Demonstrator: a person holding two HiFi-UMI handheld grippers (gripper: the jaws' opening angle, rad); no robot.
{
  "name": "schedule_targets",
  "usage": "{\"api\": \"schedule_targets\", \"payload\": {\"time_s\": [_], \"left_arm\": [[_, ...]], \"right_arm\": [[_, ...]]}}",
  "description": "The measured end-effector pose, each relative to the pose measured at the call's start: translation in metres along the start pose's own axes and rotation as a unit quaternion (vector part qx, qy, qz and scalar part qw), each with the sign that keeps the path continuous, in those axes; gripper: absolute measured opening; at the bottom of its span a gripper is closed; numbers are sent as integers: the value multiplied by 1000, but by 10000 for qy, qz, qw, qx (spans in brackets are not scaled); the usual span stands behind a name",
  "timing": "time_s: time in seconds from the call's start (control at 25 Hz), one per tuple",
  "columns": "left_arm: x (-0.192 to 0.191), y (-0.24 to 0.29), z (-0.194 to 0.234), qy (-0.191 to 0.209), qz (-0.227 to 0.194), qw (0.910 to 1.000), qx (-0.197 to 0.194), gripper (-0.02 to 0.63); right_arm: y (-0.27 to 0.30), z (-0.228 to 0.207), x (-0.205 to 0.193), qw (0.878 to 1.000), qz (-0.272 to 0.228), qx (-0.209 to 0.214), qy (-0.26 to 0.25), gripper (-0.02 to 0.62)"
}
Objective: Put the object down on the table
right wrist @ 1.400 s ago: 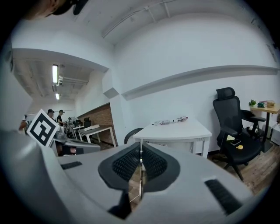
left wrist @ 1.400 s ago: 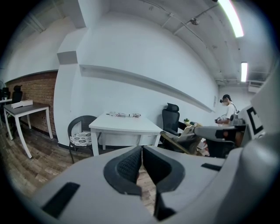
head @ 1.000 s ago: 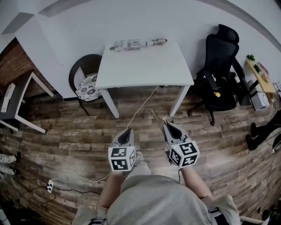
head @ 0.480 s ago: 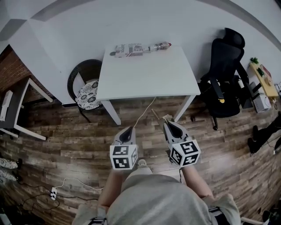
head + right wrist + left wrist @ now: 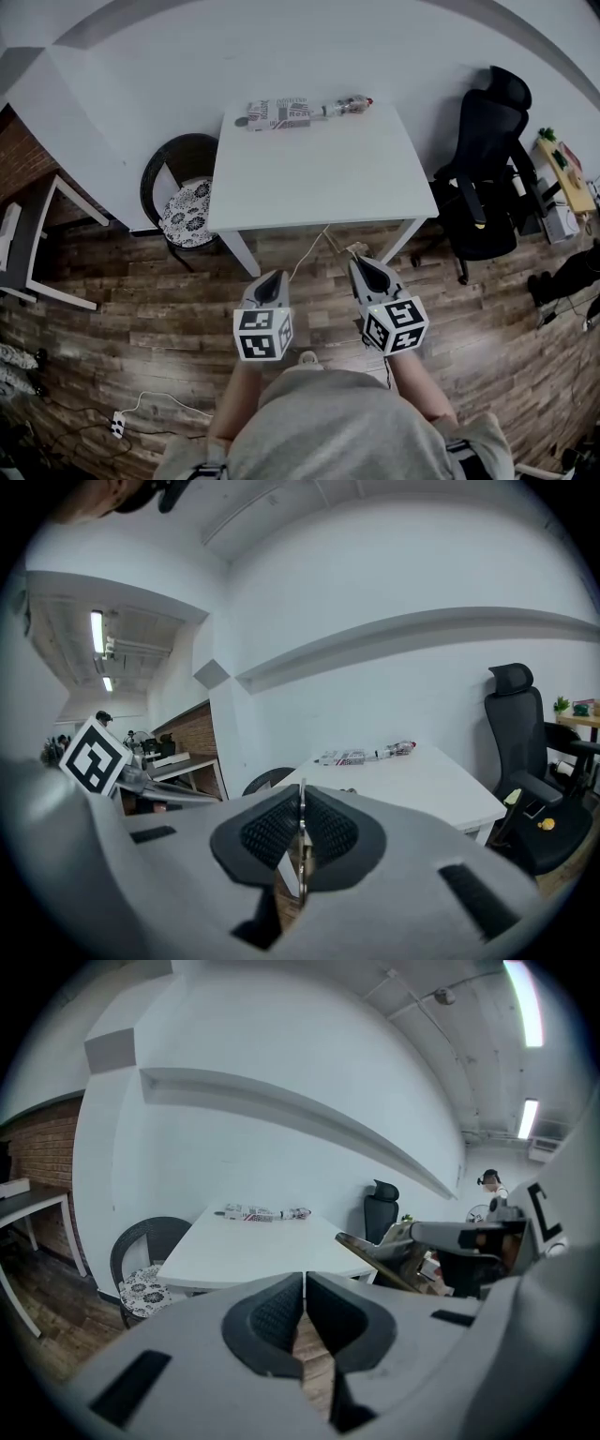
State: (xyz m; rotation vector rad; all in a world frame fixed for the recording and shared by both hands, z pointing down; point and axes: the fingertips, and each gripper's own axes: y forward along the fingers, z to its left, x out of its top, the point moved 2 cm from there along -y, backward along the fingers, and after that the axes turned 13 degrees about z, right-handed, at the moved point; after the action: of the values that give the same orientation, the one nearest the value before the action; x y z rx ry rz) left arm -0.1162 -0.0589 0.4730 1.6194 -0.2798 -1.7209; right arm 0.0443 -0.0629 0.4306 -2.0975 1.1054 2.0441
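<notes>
The white table (image 5: 319,173) stands ahead of me, its front edge just beyond both grippers. My right gripper (image 5: 359,263) is shut on a thin flat tan strip (image 5: 335,247) that sticks out forward and left, level with the table's front edge. In the right gripper view the strip (image 5: 301,847) shows edge-on between the pads of the right gripper (image 5: 301,803). The left gripper view shows it slanting (image 5: 373,1258) in front of the table (image 5: 246,1246). My left gripper (image 5: 271,278) is shut with nothing in it, its pads (image 5: 278,1309) close together.
A patterned packet (image 5: 279,112) and a small bottle (image 5: 349,106) lie along the table's far edge. A black wicker chair (image 5: 183,183) stands at its left, a black office chair (image 5: 487,178) at its right. A white cable (image 5: 306,255) runs under the table.
The table has come closer in the head view, its front edge now near the gripper tips. Both grippers keep the same pose and grip.
</notes>
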Motion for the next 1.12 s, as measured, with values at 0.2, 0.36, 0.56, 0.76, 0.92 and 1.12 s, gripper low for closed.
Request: {"api": "schedule_targets", "payload": {"time_s": [0.2,0.36,0.56,0.76,0.92,1.12], "left_arm": [[14,16,19,22,7,10000,-31,11],[24,26,29,43,36,10000,-49,11],[27,33,38,-5,92,9999,-50,11],[25,48,43,-93,207,9997,-39,11],[31,69,50,-161,257,9995,16,11],[59,105,57,-184,237,9995,91,11]], "right_arm": [[25,-4,11,10000,-40,-45,39,18],[38,-8,19,9999,-37,-79,81,17],[49,-11,21,9999,13,-88,117,18],[61,-22,21,9998,104,-89,124,18],[80,-39,28,9999,108,-41,101,18],[112,-68,47,9999,75,40,60,18]]}}
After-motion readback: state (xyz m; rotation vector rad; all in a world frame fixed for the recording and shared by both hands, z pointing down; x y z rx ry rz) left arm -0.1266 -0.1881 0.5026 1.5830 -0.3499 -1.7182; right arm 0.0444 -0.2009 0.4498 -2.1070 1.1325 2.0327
